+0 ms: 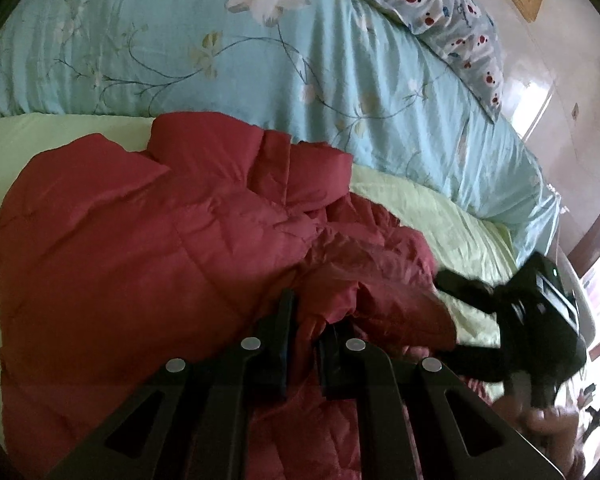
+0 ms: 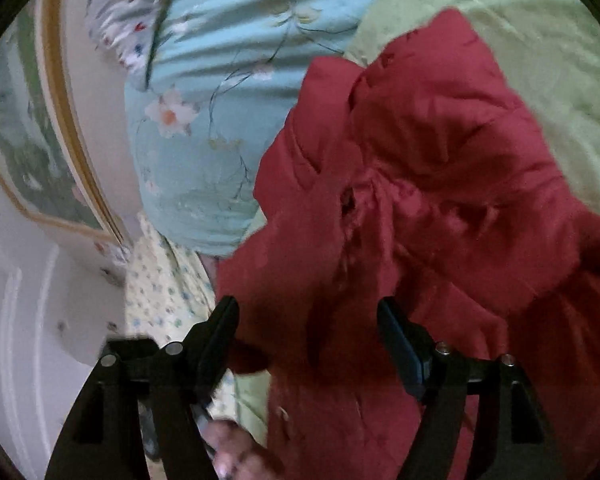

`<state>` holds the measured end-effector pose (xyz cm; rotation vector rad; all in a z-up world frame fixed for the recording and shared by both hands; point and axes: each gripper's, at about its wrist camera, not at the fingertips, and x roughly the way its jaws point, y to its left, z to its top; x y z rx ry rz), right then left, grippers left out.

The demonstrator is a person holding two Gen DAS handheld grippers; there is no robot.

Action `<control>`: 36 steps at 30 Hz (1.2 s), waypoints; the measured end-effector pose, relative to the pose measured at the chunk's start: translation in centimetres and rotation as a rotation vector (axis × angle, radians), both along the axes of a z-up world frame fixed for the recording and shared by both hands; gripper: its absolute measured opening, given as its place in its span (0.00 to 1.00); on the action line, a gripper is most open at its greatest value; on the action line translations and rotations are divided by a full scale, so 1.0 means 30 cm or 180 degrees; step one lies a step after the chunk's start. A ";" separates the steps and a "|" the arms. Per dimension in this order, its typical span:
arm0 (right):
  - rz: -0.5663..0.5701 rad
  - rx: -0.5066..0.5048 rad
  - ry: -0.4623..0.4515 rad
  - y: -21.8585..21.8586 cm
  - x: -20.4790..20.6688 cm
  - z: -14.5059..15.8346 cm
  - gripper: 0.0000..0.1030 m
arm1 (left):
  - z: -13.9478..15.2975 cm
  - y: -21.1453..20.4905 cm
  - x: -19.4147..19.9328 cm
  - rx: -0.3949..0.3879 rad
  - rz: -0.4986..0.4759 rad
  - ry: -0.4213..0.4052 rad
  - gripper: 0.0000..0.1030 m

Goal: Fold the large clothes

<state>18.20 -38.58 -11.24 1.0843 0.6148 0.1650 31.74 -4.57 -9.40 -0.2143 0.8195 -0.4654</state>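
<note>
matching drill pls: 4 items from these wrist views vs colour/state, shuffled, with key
Items
1. padded jacket
2. quilt
3. left tongs
4. right tongs

Colour or state
A. light blue with a flower print
B. jaws wide apart, red fabric between them, not clamped
C. dark red, crumpled on the pale green sheet
D. jaws nearly closed on a fold of red fabric

Pairs: 1-C, 2-A, 3-D, 4-B
</note>
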 end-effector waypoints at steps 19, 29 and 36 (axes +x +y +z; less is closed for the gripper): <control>-0.0225 -0.1001 0.0079 0.012 0.033 0.100 0.05 | 0.008 -0.060 -0.046 0.0841 -0.0111 -0.0102 0.99; -0.0469 -0.1596 0.0025 -0.002 -0.080 0.174 0.05 | 0.105 0.127 -0.040 0.0512 0.0192 -0.0237 0.96; -0.0415 -0.2093 0.0317 0.031 -0.099 0.116 0.05 | 0.026 0.211 0.095 0.0606 0.0254 0.0163 0.74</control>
